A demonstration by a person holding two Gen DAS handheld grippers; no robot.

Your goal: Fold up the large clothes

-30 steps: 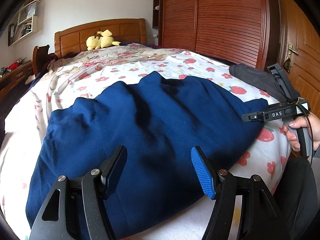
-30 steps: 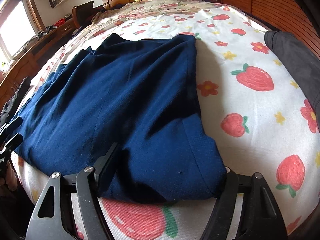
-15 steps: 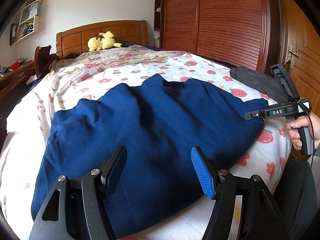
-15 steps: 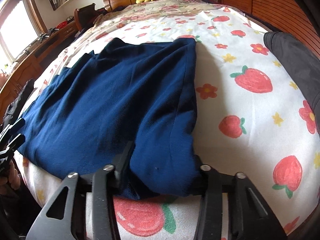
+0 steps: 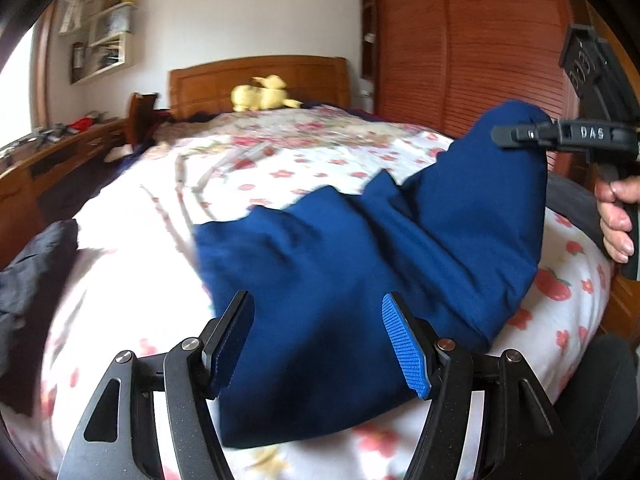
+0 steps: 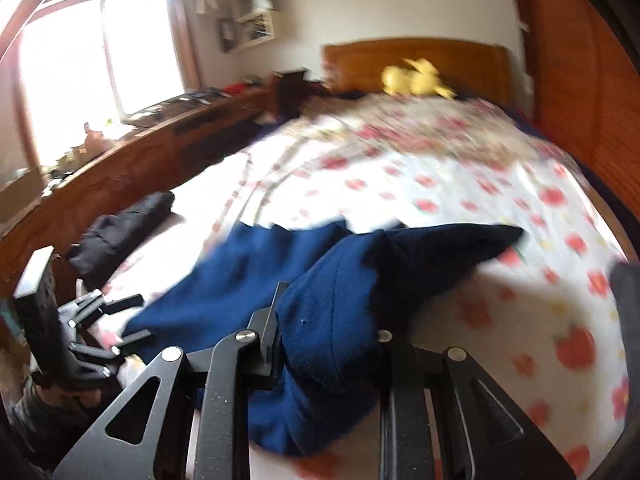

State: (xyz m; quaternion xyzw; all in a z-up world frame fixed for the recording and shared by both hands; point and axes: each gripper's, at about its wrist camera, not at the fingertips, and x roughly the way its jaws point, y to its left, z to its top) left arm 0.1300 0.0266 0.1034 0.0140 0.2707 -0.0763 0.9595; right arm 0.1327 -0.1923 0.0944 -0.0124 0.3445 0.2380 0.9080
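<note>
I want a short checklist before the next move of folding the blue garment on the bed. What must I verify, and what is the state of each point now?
1. Right gripper holds the blue garment: ok, jaws have just been closing, cloth bunched between them.
2. Held corner is off the bed: ok, it hangs from the right gripper.
3. Left gripper grips the near edge: not ok, jaws open, cloth only lies between them.
4. Grip takes all layers: cannot tell.
5. Bed beyond the garment is free for the fold: ok.
6. Black clothes are apart from the garment: ok.
</note>
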